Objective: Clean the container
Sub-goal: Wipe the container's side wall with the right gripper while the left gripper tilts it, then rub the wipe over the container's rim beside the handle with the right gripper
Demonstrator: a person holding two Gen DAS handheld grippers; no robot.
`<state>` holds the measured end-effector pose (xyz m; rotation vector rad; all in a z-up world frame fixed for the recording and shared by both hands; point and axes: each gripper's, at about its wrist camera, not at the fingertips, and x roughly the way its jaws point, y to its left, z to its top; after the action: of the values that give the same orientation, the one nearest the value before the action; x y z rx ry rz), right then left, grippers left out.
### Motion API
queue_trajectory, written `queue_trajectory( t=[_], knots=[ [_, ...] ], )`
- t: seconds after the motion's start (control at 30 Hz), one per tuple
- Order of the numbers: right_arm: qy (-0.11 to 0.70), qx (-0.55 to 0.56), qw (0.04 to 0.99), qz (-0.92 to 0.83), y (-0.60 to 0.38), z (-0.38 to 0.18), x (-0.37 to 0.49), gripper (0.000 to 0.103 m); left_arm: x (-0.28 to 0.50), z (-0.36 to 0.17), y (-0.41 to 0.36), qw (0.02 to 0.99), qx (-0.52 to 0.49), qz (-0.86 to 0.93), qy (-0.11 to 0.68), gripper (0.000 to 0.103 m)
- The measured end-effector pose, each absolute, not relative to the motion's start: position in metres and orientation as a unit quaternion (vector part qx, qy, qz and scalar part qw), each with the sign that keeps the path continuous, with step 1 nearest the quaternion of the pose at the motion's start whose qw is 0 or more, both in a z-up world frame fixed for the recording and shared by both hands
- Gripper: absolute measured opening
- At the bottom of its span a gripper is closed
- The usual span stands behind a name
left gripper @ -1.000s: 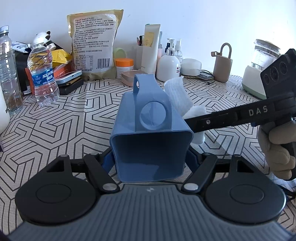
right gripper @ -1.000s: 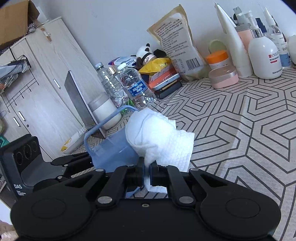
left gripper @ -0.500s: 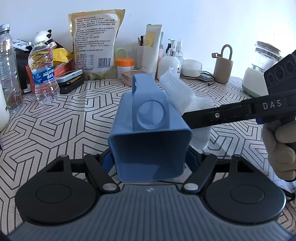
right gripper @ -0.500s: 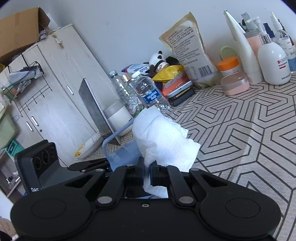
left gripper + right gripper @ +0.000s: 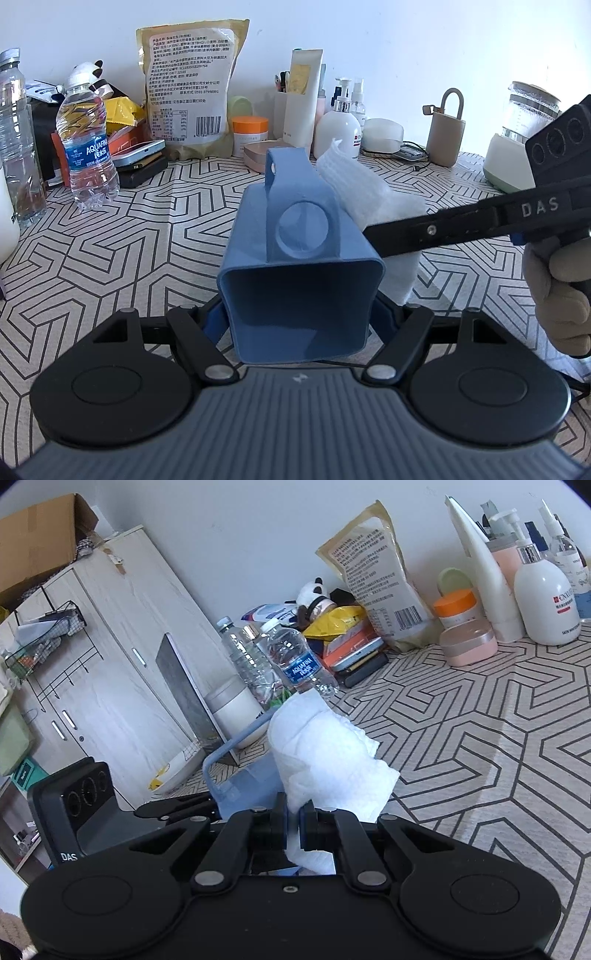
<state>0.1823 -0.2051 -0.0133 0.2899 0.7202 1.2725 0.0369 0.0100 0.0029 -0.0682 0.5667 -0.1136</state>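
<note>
Left wrist view: one blue container (image 5: 301, 280) sits centre frame, lying on its side w/ the open mouth toward the camera, clamped between the left gripper (image 5: 301, 317) fingers, which press on its two sides. One white wipe (image 5: 384, 218) lies against the container's right wall, right of centre, pinched by the right gripper (image 5: 292, 829); its black arm comes in from the right edge, one gloved hand (image 5: 557, 291) on it. Right wrist view: that gripper's fingers are nearly together, nipping the wipe, bottom centre. Back of the patterned table (image 5: 147, 240), upper left: two water bottles (image 5: 88, 147), one tan snack bag (image 5: 188, 92). Upper centre: one orange-lidded jar (image 5: 250, 134).
</note>
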Motion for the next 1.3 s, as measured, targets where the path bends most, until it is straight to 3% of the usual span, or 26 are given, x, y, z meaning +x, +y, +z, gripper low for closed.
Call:
queue_trajectory(
  t=[0.67, 0.8, 1.3],
  knots=[
    [0.284, 0.137, 0.685, 0.657, -0.198, 0.002, 0.162, 0.013, 0.040, 0.003, 0.008, 0.957, -0.026, -0.066, 0.282, 0.075],
    [0.294, 0.140, 0.680, 0.657, -0.188, 0.001, 0.170, 0.007, 0.041, 0.003, 0.008, 0.956, -0.027, -0.061, 0.285, 0.074],
    [0.299, 0.162, 0.691, 0.638, -0.199, -0.003, 0.176, 0.007, 0.042, 0.004, 0.002, 0.957, -0.020, -0.064, 0.284, 0.074]
  ],
)
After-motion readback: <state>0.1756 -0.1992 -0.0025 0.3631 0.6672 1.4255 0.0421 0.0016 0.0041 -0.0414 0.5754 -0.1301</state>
